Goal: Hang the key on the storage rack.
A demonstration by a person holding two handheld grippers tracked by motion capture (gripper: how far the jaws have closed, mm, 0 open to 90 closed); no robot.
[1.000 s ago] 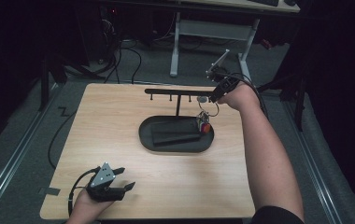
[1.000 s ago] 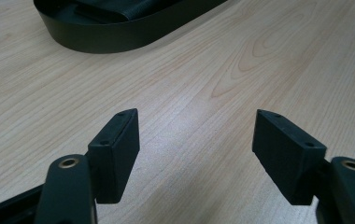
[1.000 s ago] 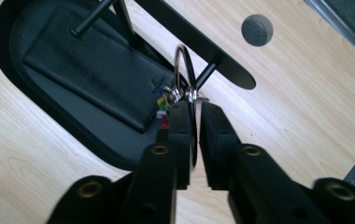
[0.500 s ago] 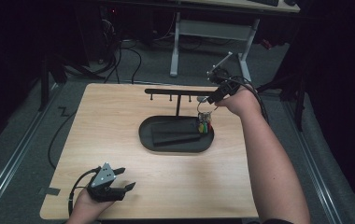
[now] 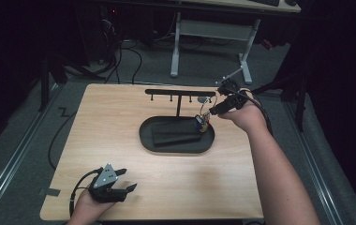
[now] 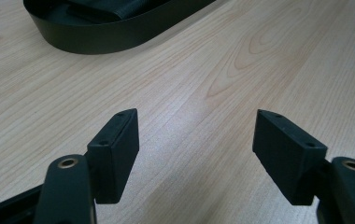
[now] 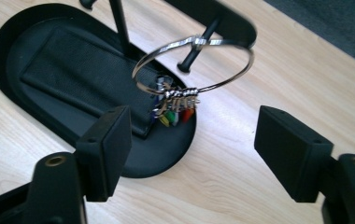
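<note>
Near the front edge of the desk point(image 5: 120, 140), the left gripper point(image 5: 128, 188) rests with its jaws wide open and nothing between them. Farther back, the right gripper point(image 5: 212, 111) has just opened its jaws; they are off the key ring point(image 7: 194, 65). The ring hangs on a peg of the black rack point(image 5: 178, 92), over the dark tray point(image 5: 176, 145).
</note>
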